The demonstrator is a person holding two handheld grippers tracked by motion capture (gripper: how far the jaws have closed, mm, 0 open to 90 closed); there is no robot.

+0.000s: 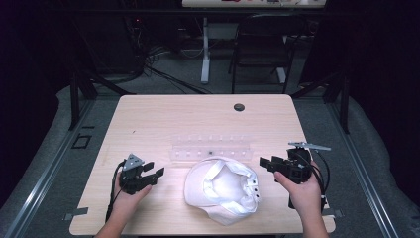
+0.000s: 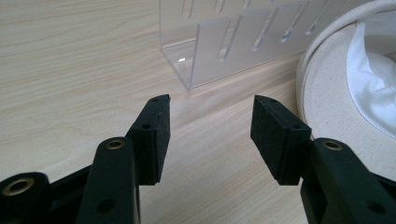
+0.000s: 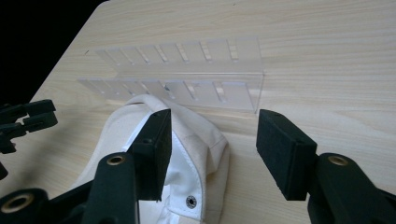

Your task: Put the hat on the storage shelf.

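Cap: white cloth cap [image 1: 223, 191] lying upside down on the table, its hollow facing up; soft woven fabric with a stitched rim, a smoother white lining crumpled inside, and small metal snaps along one edge.
Cap's place: on the near half of the wooden table [image 1: 163, 119], just in front of the clear rack, between the two grippers.
Clear rack: long, low piece of clear plastic [image 1: 210, 147] with two upright walls cut by a row of narrow slots; hard and glossy, its near wall just behind the cap.
Table: pale wood-grain top, smooth, rectangular with rounded corners, a small dark round hole near its far edge.
Left gripper: [image 1: 148, 173] held to the left of the cap and apart from it; black jaws spread wide with flat foam-like pads, nothing between them, bare tabletop below.
Right gripper: [image 1: 267, 163] held to the right of the cap, jaws spread wide; the cap's edge lies below and ahead of them, pads not pressing on it.
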